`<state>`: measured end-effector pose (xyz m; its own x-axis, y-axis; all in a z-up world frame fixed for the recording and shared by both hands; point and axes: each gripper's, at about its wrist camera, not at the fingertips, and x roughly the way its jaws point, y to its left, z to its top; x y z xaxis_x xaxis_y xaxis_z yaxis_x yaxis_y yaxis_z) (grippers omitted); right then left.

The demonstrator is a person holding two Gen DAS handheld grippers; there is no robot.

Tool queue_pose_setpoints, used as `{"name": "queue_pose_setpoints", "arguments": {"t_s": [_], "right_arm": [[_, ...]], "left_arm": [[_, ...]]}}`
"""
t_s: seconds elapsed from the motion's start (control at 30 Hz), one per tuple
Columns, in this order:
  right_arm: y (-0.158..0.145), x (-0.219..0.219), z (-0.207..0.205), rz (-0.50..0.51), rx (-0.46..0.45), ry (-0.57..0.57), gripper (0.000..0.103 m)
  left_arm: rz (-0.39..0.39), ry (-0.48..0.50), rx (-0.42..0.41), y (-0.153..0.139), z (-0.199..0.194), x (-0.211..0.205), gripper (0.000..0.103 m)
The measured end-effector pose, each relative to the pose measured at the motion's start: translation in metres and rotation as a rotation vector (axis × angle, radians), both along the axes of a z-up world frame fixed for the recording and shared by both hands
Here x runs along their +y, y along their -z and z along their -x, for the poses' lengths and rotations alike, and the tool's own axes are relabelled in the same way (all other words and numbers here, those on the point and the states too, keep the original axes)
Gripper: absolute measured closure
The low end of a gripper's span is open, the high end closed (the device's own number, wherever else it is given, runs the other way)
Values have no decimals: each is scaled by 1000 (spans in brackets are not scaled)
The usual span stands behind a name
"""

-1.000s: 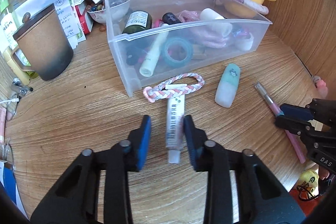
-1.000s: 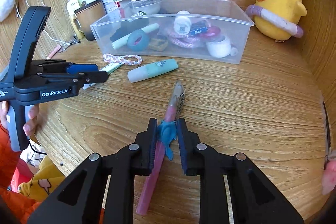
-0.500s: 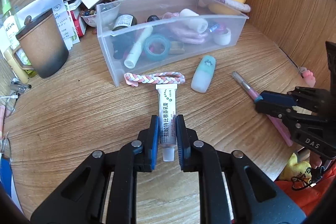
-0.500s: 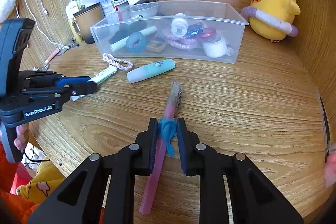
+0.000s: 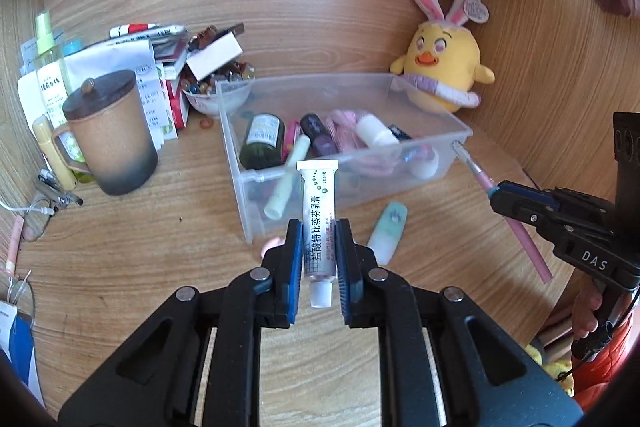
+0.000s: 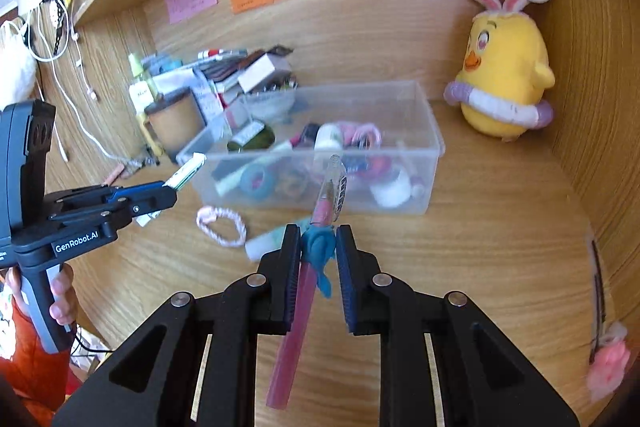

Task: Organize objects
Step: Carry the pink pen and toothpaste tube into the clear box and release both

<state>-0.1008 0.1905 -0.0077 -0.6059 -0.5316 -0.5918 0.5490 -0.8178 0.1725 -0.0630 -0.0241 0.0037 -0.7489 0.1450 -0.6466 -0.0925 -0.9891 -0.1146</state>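
Both loads up off desk: L gripper [image 5: 318, 259] clamped on white tube [image 5: 318, 215], R gripper [image 6: 318, 255] clamped on pink pen [image 6: 308, 287]; carry w/ grip firm over clear bin [image 5: 460, 137] at 12 o'clock, clear near rim, then drop.

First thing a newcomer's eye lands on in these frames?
Both tools, each raised above the wooden desk with something clamped: the left tool grips a white ointment tube, the right tool a pink pen. Behind them, a cluttered clear plastic bin, with a yellow chick plush in the back right corner.
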Motion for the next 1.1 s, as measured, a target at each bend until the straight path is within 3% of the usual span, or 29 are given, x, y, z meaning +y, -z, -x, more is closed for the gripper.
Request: {"name": "queue_pose_setpoints", "arguments": {"t_s": [0.23, 0.63, 0.83, 1.1], "right_arm": [[-29, -5, 26, 26, 62, 5, 87], [-55, -24, 65, 9, 125, 7, 87], [-49, -35, 89, -19, 107, 11, 86], [-18, -45, 123, -54, -11, -6, 87]], "left_arm": [[2, -51, 47, -17, 20, -10, 88], [11, -57, 2, -14, 62, -13, 88], [14, -56, -18, -12, 80, -11, 88], [57, -16, -48, -1, 99, -2, 88]]}}
